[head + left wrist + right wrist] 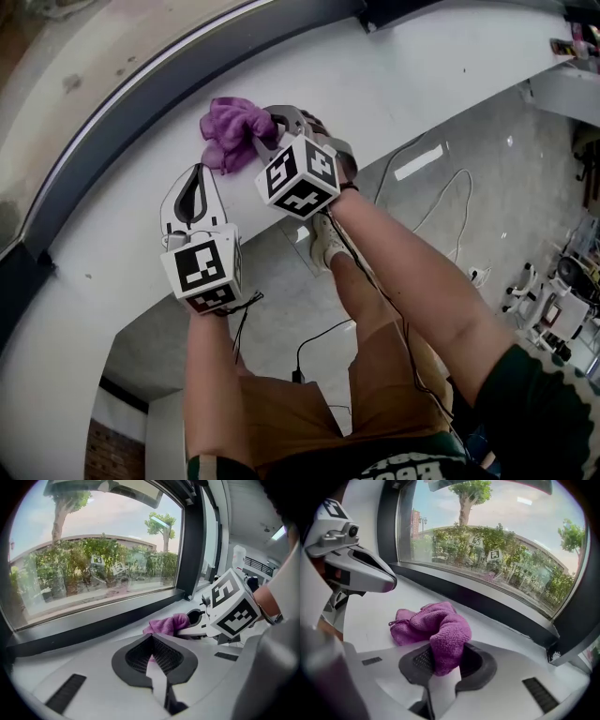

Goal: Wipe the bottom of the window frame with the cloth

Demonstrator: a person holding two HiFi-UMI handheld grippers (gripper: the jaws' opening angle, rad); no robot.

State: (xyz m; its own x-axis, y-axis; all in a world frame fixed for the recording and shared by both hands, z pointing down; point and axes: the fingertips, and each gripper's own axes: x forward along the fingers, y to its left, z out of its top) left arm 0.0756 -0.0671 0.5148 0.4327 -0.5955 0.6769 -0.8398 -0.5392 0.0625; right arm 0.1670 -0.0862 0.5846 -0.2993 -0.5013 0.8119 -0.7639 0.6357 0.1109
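Two tools are at the white sill (422, 66); the left tool (195, 173) has its jaws pressed together with nothing between them. Just to its right, one purple cloth (230, 131) lies bunched on the sill near the dark window frame (141, 103). The right tool (265, 131) is clamped on a fold of it.

Head view: the right gripper's (267, 139) jaw tips are buried in the purple cloth (230, 131), the dark window frame (141, 101) runs off both edges, and the floor clutter (553, 300) at far right is too small to identify.
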